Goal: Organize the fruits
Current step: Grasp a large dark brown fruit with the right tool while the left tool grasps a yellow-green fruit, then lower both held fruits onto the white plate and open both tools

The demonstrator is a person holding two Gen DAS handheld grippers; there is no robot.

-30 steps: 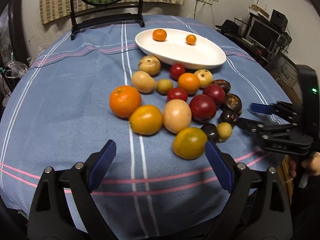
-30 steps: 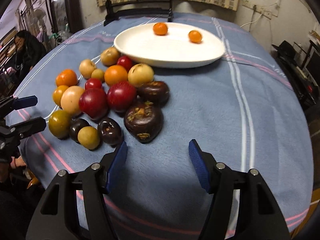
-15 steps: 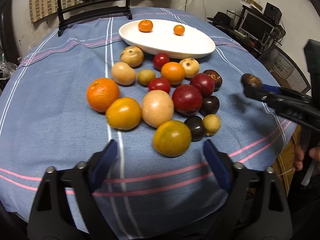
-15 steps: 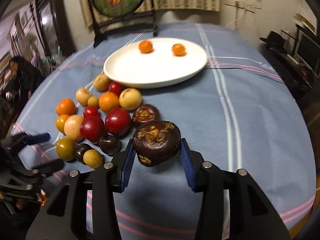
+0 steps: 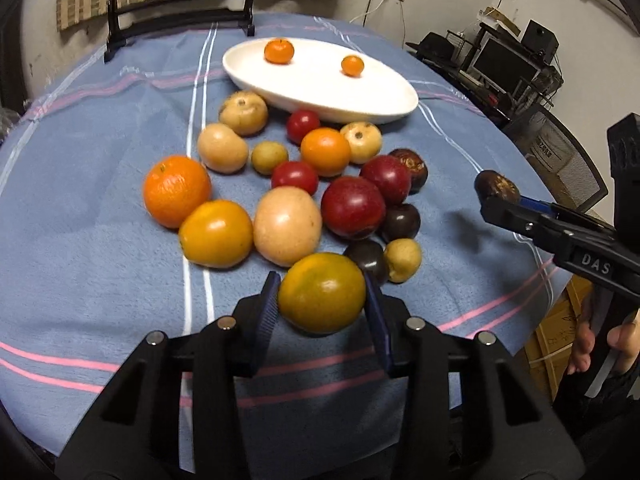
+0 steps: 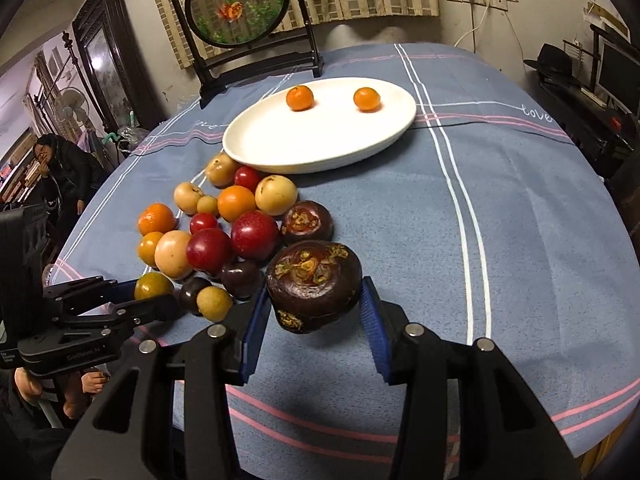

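Blue pads of the left tool (image 5: 322, 300) pressed against a greenish-yellow citrus (image 5: 322, 293), nearest in the left view; whether lifted or resting on the cloth, hard to tell. Blue pads of the right tool (image 6: 314, 312) pinching a dark mangosteen (image 6: 313, 285), held just above the striped cloth of the bench (image 6: 520, 240), with a shadow under it.

Just behind, a loose heap of fruits: a large orange (image 5: 177, 191), a pale round fruit (image 5: 287, 225), two red plums (image 5: 352, 207), small dark fruits and yellow ones, all waiting beside each other. Farther, a white oval plate (image 5: 384, 100) carrying only two small mandarins (image 5: 279, 51). Judged from this, the task only at its beginning: two fruits placed, two in the grips, about sixteen left on the cloth.

Seen only from the right: a round goldfish screen (image 6: 238, 4) at the far edge, and a person (image 6: 60, 168) sitting at the left. Seen only from the left: a monitor (image 5: 506, 65) on a shelf.
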